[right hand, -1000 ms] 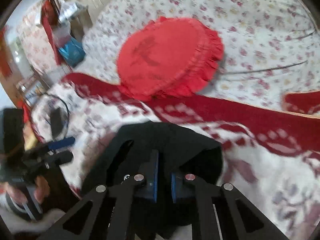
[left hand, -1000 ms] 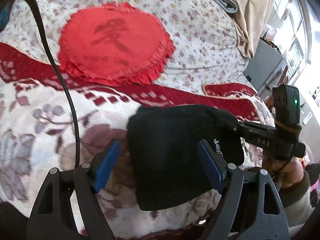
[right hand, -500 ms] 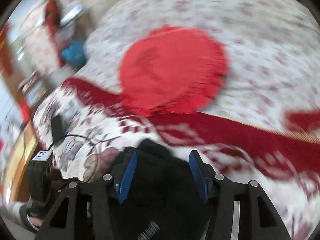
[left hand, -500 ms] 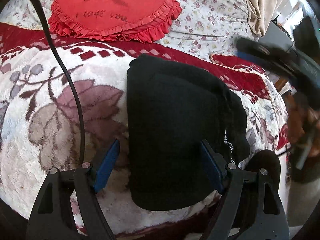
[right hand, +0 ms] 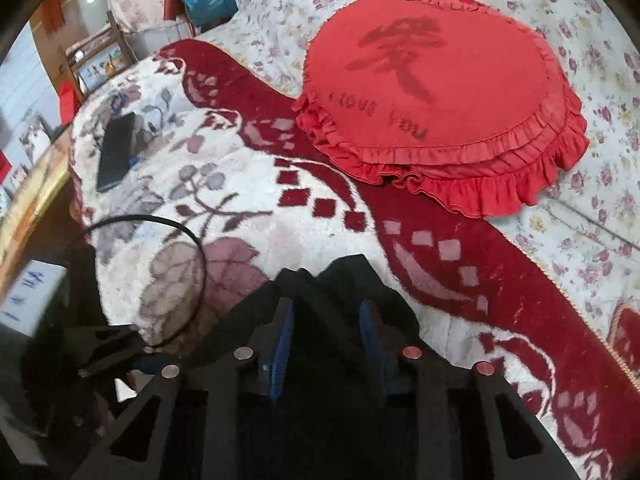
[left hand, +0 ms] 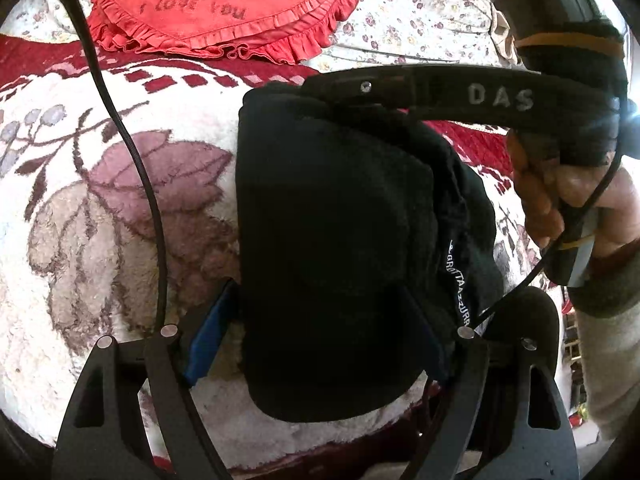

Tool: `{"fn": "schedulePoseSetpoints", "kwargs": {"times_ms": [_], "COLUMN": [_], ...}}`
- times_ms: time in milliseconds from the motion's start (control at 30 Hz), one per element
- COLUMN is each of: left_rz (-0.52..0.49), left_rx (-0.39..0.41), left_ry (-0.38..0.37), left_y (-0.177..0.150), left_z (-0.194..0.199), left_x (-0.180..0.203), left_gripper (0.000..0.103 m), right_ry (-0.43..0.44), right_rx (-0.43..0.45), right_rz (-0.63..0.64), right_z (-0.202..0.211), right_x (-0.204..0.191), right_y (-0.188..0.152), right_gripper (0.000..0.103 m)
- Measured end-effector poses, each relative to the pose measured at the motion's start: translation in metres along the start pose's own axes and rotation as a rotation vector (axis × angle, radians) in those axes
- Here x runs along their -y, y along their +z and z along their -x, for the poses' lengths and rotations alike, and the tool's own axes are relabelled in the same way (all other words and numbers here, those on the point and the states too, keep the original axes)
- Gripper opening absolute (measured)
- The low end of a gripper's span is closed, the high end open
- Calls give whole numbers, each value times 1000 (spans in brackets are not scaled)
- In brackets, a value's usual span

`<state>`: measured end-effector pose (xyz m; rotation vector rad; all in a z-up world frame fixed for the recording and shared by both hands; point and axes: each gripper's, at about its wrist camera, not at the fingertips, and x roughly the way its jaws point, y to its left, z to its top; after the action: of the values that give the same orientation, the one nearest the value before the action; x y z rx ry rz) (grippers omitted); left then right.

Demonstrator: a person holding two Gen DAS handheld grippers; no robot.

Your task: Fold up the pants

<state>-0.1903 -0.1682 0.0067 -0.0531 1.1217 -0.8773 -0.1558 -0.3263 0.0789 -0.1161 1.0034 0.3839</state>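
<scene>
Both grippers flank the folded black fabric pants (left hand: 336,240), long axis 12-to-6 o'clock. Left gripper (left hand: 320,336) straddles the near end, jaws wide, gripping nothing; right gripper (right hand: 326,336), at the far end, has been narrowing its jaws, cloth between, pads not seen pressing.

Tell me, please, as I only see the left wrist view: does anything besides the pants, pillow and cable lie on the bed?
Observer: Yes, a dark phone lies flat on the blanket, near its edge, well left of the pants.
Operator: Thank you. Are the right jaws gripping the pants?
Observer: The right gripper's jaws have just been closing, with pants fabric between them; whether they press on it, I cannot tell.
</scene>
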Motion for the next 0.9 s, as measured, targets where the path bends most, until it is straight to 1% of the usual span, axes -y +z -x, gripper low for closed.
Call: {"fn": "schedulePoseSetpoints", "kwargs": {"times_ms": [167, 200, 233, 267, 300, 367, 433, 500, 533, 600, 633, 700, 733, 767, 800, 867, 900], "left_rz": [1, 3, 4, 4, 3, 0, -2, 1, 4, 13, 15, 12, 10, 11, 13, 16, 16], "left_rx": [1, 2, 1, 1, 1, -1, 4, 19, 21, 15, 12, 8, 7, 4, 1, -2, -3], "left_ry": [3, 3, 3, 3, 2, 5, 11, 21, 20, 15, 15, 20, 24, 25, 23, 25, 27], "left_y": [2, 2, 3, 3, 4, 5, 8, 11, 11, 12, 12, 11, 11, 11, 12, 11, 11], "left_z": [0, 0, 0, 0, 0, 1, 3, 6, 8, 6, 5, 4, 5, 5, 5, 5, 5], "left_x": [1, 1, 1, 1, 1, 1, 1, -1, -1, -2, -2, -1, -1, -1, -2, -2, -1], "left_gripper": [82, 82, 82, 82, 82, 82, 82, 82, 82, 82, 82, 82, 82, 82, 82, 82, 82], "right_ry": [9, 19, 32, 39, 42, -3, -44, -52, -71, -83, -100, -210, -196, -144, -119, -66, -53], "right_rx": [-58, -68, -72, -67, -64, -58, -49, -38, -32, -35, -37, -61, -77, -66, -43, -4, 15], "right_rz": [63, 56, 43, 31, 32, 79, 120, 125, 128, 113, 106, 132, 103, 51, 5, -85, -107], "right_z": [-23, -28, -32, -34, -36, -37, -33, -30, -28, -31, -35, -50, -57, -59, -56, -42, -32], "right_x": [-6, -3, -1, 0, -2, -10, -15, -12, -9, -4, -2, -2, 2, 9, 14, 26, 28], "right_y": [5, 5, 6, 6, 6, 7, 9, 13, 15, 18, 20, 19, 18, 16, 15, 13, 13], "right_gripper": [33, 33, 30, 20, 17, 10, 7, 6, 6, 5, 0, 0, 0, 0, 0, 1, 2]}}
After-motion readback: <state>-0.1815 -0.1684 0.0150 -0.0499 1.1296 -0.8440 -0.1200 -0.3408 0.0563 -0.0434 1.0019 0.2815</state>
